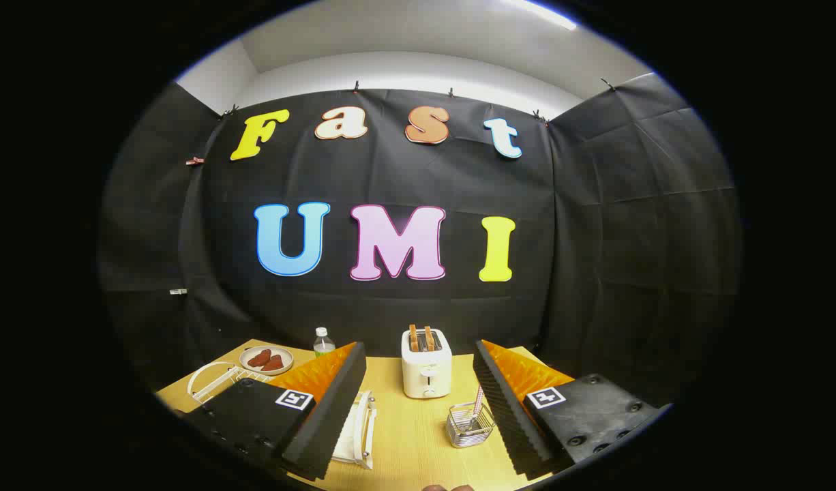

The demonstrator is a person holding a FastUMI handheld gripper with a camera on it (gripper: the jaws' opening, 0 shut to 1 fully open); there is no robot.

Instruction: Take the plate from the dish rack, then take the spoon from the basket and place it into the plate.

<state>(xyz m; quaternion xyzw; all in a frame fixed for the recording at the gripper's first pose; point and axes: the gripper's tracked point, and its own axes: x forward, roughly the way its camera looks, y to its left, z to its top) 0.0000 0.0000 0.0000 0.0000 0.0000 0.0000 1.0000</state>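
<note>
Spoon (477, 402) stands upright in basket (470, 426) between parted fingers (336, 402).

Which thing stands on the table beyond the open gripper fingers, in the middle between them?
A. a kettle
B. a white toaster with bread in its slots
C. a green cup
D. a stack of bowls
B: the white toaster with two slices in its slots stands on the table beyond the gripper, whose fingers are spread apart on nothing.
</note>
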